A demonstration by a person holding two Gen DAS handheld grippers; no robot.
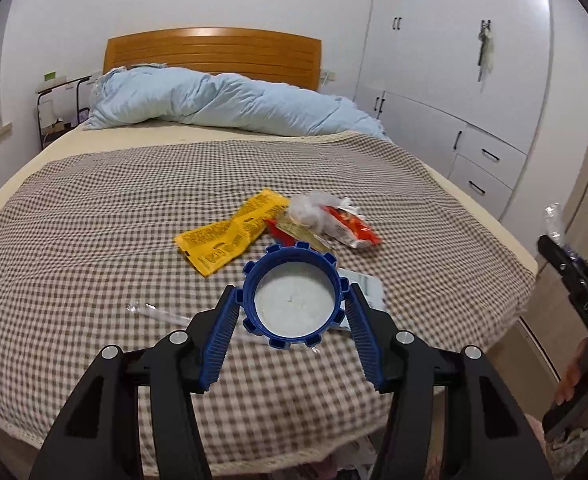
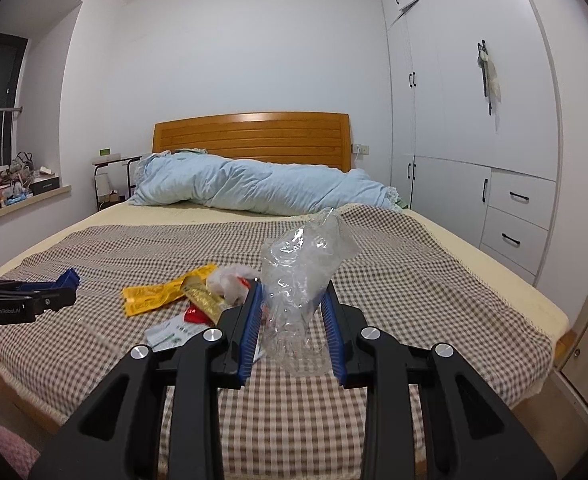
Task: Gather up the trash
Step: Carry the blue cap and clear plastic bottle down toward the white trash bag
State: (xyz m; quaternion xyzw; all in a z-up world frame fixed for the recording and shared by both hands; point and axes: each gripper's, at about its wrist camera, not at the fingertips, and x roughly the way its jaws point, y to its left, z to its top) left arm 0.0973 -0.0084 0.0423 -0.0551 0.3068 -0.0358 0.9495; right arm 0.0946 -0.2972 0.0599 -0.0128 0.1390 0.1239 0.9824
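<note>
1. On the checked bedspread (image 1: 94, 208), loose rubbish is lying near the foot of the bed: a yellow wrapper (image 1: 230, 228), a white crumpled wad (image 1: 309, 210), a red snack packet (image 1: 349, 226) and a white printed sachet (image 2: 170, 332).
2. Between its blue pads, the left gripper (image 1: 292, 300) is clamping a blue notched lid (image 1: 294, 296), its pale inside facing the camera and both pads pressing on its rim.
3. The right gripper (image 2: 292, 308) is pinching a crumpled clear plastic bottle (image 2: 297, 280), which is standing up between the pads and rising above the fingertips.
4. Both hands are therefore carrying trash clear of the spread; no bin is showing in either view, so I cannot tell where the drop point is.
5. The lid is sitting near the pad tips, gripped across a hard, toothed edge. A jolt or a quick turn of the wrist could be letting it pivot out and fall back among the wrappers.
6. The bottle is thin and springy. It may be creeping upward out of the pinch, and squeezing harder would only be flattening it further.
7. A thin clear strip of film (image 1: 154, 312) is lying just beside the left fingers and is looking easy to overlook.
8. With both grippers full, the remaining wrappers are having to wait for another trip.
</note>
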